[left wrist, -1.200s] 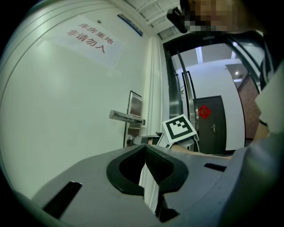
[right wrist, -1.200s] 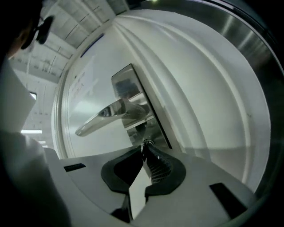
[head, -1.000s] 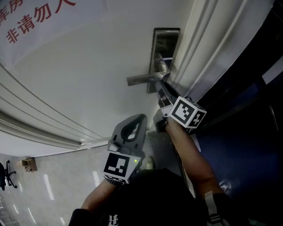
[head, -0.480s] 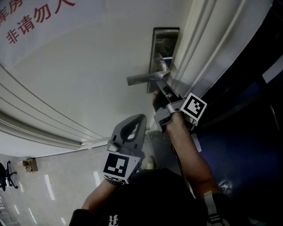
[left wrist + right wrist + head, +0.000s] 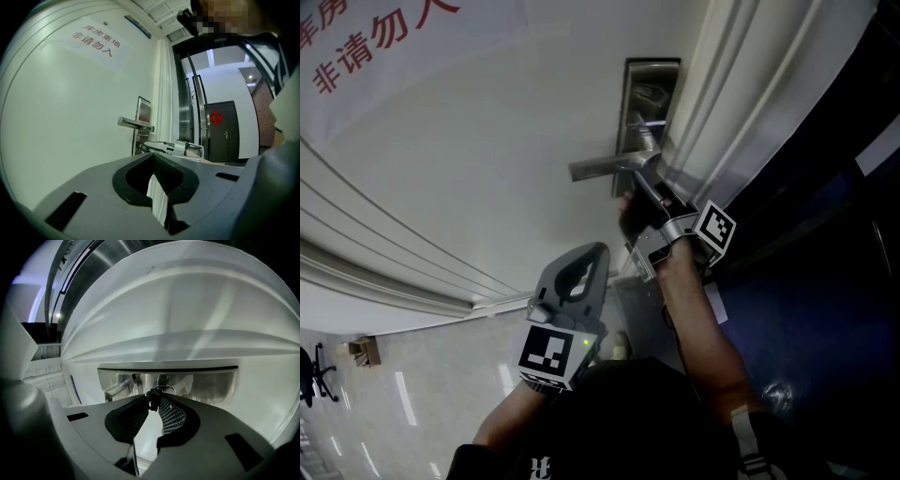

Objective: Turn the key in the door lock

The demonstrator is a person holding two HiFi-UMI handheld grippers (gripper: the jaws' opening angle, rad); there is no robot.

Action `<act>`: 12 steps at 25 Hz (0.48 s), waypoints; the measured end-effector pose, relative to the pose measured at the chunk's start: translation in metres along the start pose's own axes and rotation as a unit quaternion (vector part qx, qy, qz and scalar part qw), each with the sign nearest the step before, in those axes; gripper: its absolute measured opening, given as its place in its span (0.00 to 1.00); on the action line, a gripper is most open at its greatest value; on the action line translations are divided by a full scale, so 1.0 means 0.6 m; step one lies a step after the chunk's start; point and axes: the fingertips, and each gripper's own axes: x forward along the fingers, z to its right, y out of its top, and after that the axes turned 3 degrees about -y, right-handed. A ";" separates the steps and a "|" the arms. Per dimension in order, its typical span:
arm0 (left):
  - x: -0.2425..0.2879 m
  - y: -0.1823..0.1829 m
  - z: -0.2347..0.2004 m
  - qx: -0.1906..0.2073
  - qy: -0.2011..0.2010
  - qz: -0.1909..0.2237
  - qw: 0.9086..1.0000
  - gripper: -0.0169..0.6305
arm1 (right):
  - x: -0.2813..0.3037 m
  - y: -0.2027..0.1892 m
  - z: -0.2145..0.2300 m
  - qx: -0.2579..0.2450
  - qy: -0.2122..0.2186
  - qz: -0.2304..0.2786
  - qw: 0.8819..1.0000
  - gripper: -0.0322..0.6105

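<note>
Plainly the key (image 5: 152, 400) is already in the lock: in the right gripper view its dark head sits just below the middle of the frame, against the steel lock plate (image 5: 206, 383), with a thin ring (image 5: 165, 389) hanging from it. The right gripper (image 5: 153, 403) has its jaws closed on that head, pinching it at their tips. In the head view the key itself is hidden behind the right gripper (image 5: 649, 202), which reaches up to the plate (image 5: 649, 94) just under the handle (image 5: 605, 168), right of the frame's centre.

So inserting and gripping look done. The turn itself I judge to be in hand or just about to start. How far the key has rotated cannot be told from these views, and nothing shows a bolt thrown or the door (image 5: 487, 141) released. What is left is to finish the twist by rolling the wrist.

The left gripper (image 5: 598, 249) hangs lower, near the frame's centre, apart from the lock. Its own view shows the jaws together with nothing between them.

By count there are:
- one key on one ring
- one lock plate
- one lever handle, lying level
- two grippers, each with one marker cube
- one sign (image 5: 366, 37) with red lettering, at the upper left of the door
- one dark second door (image 5: 219, 131), far off at the right of the left gripper view
</note>
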 end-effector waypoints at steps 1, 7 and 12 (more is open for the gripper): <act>0.000 0.000 0.000 -0.001 0.000 -0.001 1.000 0.04 | 0.000 0.000 -0.001 0.004 0.006 -0.002 1.000 0.14; 0.000 0.000 0.003 -0.001 -0.003 -0.001 1.000 0.04 | 0.003 -0.004 -0.006 0.024 0.039 -0.005 0.999 0.16; -0.002 0.000 0.002 -0.003 -0.005 0.001 1.000 0.04 | -0.008 -0.006 -0.008 0.020 0.039 -0.003 0.999 0.18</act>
